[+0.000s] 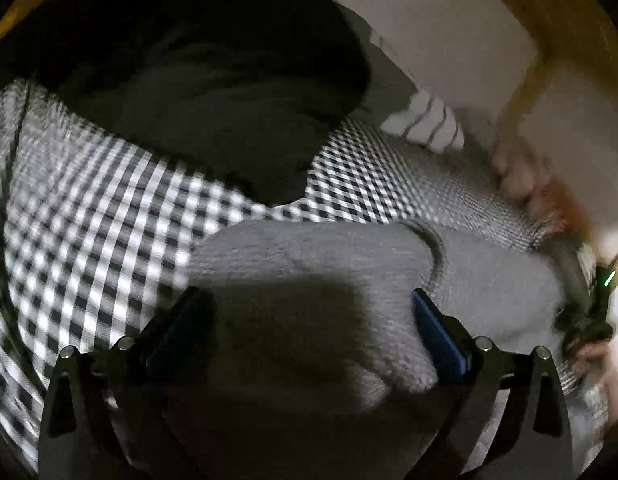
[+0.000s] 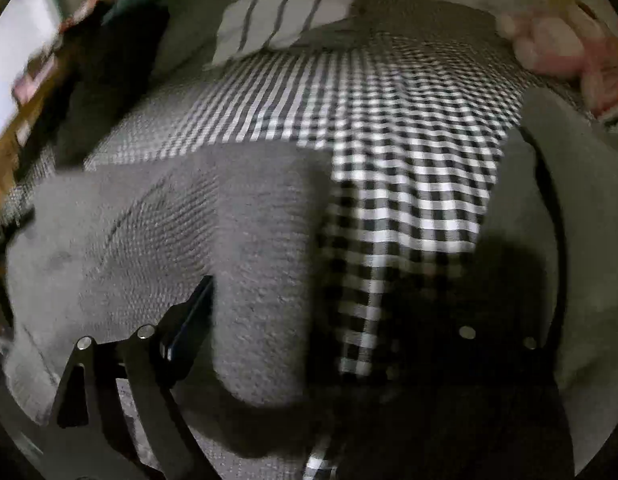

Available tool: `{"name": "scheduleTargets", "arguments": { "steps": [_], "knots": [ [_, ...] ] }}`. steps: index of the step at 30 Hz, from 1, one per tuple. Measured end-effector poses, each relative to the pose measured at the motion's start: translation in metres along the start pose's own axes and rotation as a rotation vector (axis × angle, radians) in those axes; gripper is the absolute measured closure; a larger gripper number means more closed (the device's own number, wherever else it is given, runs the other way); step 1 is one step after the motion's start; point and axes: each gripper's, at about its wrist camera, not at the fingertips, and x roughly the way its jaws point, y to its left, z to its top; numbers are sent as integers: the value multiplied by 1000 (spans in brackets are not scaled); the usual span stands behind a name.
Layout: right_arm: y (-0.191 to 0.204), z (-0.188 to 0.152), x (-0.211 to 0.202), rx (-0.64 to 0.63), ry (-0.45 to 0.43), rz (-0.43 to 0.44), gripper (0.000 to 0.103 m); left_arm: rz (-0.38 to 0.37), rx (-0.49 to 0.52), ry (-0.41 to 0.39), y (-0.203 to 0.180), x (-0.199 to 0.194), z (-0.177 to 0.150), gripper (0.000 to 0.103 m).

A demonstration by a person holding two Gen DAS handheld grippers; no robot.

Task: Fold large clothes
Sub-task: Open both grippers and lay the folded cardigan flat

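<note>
Grey knitted garment on a checked bedcover, both grippers above it, nothing gripped.

Left wrist view, left to right: a dark garment (image 1: 213, 92) lies toward the far left of the checked bedcover (image 1: 81, 216); the grey knitted garment (image 1: 489, 280) lies at the near edge, under the left gripper (image 1: 309, 304), whose jaws stand wide apart and empty; a striped pillow (image 1: 425, 124) sits at the far edge. Right wrist view: the grey garment (image 2: 157, 224) lies left on the cover (image 2: 405, 184). The right gripper (image 2: 329, 312) shows its left finger over the knit; the right finger is lost in shadow, spread apparently wide, holding nothing. A pink soft item (image 2: 557, 40) occupies the far right corner. No containers seen.
</note>
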Motion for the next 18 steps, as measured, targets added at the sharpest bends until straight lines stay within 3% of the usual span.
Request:
{"name": "scheduleTargets", "arguments": {
  "steps": [2, 4, 6, 9, 12, 13, 14, 17, 18],
  "knots": [
    [8, 3, -24, 6, -73, -94, 12, 22, -7, 30, -8, -7, 4, 5],
    [29, 2, -64, -33, -219, -234, 4, 58, 87, -73, -33, -43, -2, 5],
    [49, 10, -86, -59, -314, -208, 3, 102, 193, -189, -69, -63, -7, 5],
    [117, 16, -62, -157, -239, -60, 3, 248, 250, -243, -107, -50, -22, 5],
    [163, 5, 0, -233, -110, -93, 3, 451, 299, -191, -109, -7, -37, 5],
    [170, -1, 20, -247, -93, -138, 3, 417, 279, -183, -97, -5, -42, 5],
    [173, -6, 31, -261, -132, -162, 3, 374, 240, -181, -87, -6, -42, 4],
    [172, -11, 24, -231, -167, -157, 3, 250, 84, -153, -65, -25, -24, 5],
    [173, -12, 17, -214, -175, -158, 3, 184, 56, -229, -67, -47, -21, 5]
  ]
}}
